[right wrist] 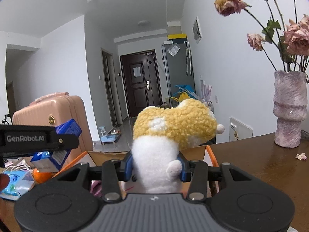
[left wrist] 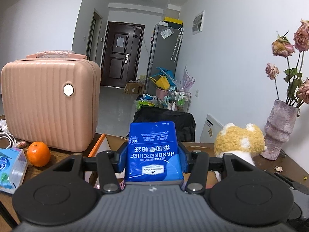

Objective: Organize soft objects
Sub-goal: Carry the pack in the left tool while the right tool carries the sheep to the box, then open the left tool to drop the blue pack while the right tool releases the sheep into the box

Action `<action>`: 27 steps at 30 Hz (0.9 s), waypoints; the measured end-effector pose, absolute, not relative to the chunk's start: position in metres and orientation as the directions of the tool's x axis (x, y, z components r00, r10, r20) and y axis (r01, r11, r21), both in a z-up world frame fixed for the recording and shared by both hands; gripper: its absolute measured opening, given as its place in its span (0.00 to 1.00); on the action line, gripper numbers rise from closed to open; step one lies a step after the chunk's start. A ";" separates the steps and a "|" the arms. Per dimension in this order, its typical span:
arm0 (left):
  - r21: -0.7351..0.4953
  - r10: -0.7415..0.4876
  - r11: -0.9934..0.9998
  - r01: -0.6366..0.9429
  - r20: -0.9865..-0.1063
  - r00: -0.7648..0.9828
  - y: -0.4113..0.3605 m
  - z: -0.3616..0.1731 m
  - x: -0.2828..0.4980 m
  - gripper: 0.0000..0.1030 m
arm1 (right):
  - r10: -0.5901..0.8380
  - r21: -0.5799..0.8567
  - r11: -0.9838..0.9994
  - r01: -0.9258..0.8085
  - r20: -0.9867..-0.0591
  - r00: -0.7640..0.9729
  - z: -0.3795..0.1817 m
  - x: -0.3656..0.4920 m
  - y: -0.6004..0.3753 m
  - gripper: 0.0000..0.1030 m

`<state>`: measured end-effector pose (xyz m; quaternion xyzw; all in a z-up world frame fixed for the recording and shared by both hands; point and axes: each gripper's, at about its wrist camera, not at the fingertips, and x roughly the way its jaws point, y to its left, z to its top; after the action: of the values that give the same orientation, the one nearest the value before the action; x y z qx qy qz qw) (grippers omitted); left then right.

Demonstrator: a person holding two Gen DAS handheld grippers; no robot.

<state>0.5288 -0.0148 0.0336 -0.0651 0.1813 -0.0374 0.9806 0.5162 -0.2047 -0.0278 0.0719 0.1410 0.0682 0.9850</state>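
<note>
**Both claws loaded, nothing yet put away**

Left claw (left wrist: 154,154) is clamped on a blue handkerchief pack (left wrist: 154,150), its pads pressing the pack's two sides and holding it up off the counter (right wrist: 260,166). The right claw (right wrist: 156,166) grips a plush toy (right wrist: 173,131) by its white body, the yellow head flopping forward above the pads. In the left wrist view the toy sits just right of the pack, so the two loads are carried side by side.

Ahead and below both claws lies an open cardboard box (left wrist: 115,143) with an orange-edged flap, which looks like the likely destination. By my reading the task is at its middle: two soft things are picked up, neither is released, and the box's inside is mostly hidden, so what it already holds cannot be told.

On the brown wooden counter stand a pink ribbed case (left wrist: 50,100), an orange (left wrist: 38,154), a tissue pack (left wrist: 11,166) and a mauve vase (right wrist: 289,110) of dried roses, with a fallen petal (right wrist: 301,156) nearby. Beyond is a white-walled hallway with a dark door (left wrist: 120,54), a grey fridge (left wrist: 164,58) and floor clutter.
</note>
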 end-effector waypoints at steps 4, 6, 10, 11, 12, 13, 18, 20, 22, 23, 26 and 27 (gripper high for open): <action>-0.127 -0.085 0.991 0.040 -0.369 0.925 -0.015 0.028 0.541 0.50 | 0.155 0.145 0.982 -0.117 -0.286 0.946 -0.032 0.527 -0.201 0.42; -0.117 -0.079 0.992 0.037 -0.378 0.922 -0.015 0.025 0.545 0.50 | 0.155 0.136 0.984 -0.119 -0.295 0.943 -0.035 0.531 -0.200 0.42; -0.096 -0.068 0.995 0.033 -0.394 0.917 -0.016 0.020 0.553 0.50 | 0.159 0.127 0.984 -0.125 -0.315 0.936 -0.039 0.537 -0.199 0.42; -0.092 -0.066 0.995 0.032 -0.398 0.915 -0.017 0.019 0.555 0.50 | 0.161 0.126 0.984 -0.126 -0.320 0.934 -0.040 0.539 -0.199 0.42; -0.087 -0.063 0.996 0.030 -0.402 0.914 -0.017 0.018 0.557 0.50 | 0.162 0.125 0.984 -0.128 -0.325 0.932 -0.041 0.540 -0.198 0.42; -0.082 -0.059 0.996 0.028 -0.406 0.912 -0.016 0.016 0.558 0.50 | 0.163 0.122 0.984 -0.130 -0.329 0.930 -0.042 0.542 -0.198 0.42; -0.069 -0.049 0.997 0.022 -0.428 0.902 -0.015 0.009 0.564 0.50 | 0.163 0.100 0.986 -0.137 -0.348 0.923 -0.045 0.547 -0.196 0.42; -0.060 -0.047 0.998 0.024 -0.434 0.900 -0.016 0.007 0.565 0.50 | 0.164 0.092 0.986 -0.140 -0.357 0.920 -0.048 0.548 -0.196 0.43; -0.055 -0.049 0.998 0.027 -0.443 0.895 -0.017 0.005 0.566 0.51 | 0.167 0.089 0.986 -0.144 -0.370 0.914 -0.050 0.550 -0.197 0.43; -0.052 -0.050 0.998 0.029 -0.451 0.891 -0.019 0.005 0.565 0.51 | 0.170 0.088 0.985 -0.147 -0.377 0.910 -0.051 0.551 -0.197 0.44; -0.058 -0.045 0.998 0.020 -0.466 0.884 -0.017 0.003 0.567 0.54 | 0.172 0.084 0.985 -0.151 -0.389 0.905 -0.052 0.552 -0.196 0.46; -0.061 -0.041 0.998 0.014 -0.465 0.884 -0.016 0.003 0.566 0.61 | 0.171 0.082 0.985 -0.151 -0.392 0.904 -0.052 0.552 -0.196 0.47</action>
<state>0.5664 -0.0158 0.0031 -0.0278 0.2401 -0.0141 0.9703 0.5521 -0.1961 -0.0517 0.0250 0.2031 0.0825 0.9753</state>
